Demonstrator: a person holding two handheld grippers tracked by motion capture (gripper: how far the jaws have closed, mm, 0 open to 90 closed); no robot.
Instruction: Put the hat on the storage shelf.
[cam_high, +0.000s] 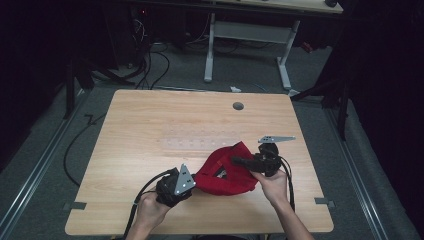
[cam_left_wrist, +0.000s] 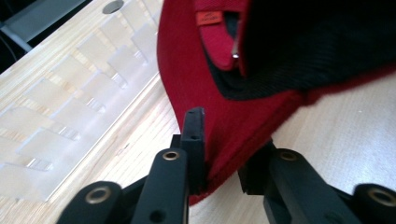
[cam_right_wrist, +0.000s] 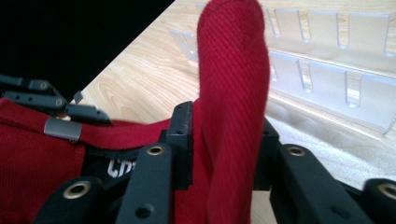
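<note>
Left gripper (cam_high: 192, 184), lower centre of the high view: jaws hidden under its grey plate there. Its own view shows them pinched on the red cap's (cam_high: 227, 172) edge (cam_left_wrist: 224, 135), bottom centre. Cap lies mid-table, long axis running lower left to upper right; which end is the brim is hard to tell. Right gripper (cam_high: 239, 161): the cloth fold (cam_right_wrist: 231, 107) sits between its jaws, pads touching it. Clear slotted tray (cam_right_wrist: 327, 70) is plain up close, faint from above.
</note>
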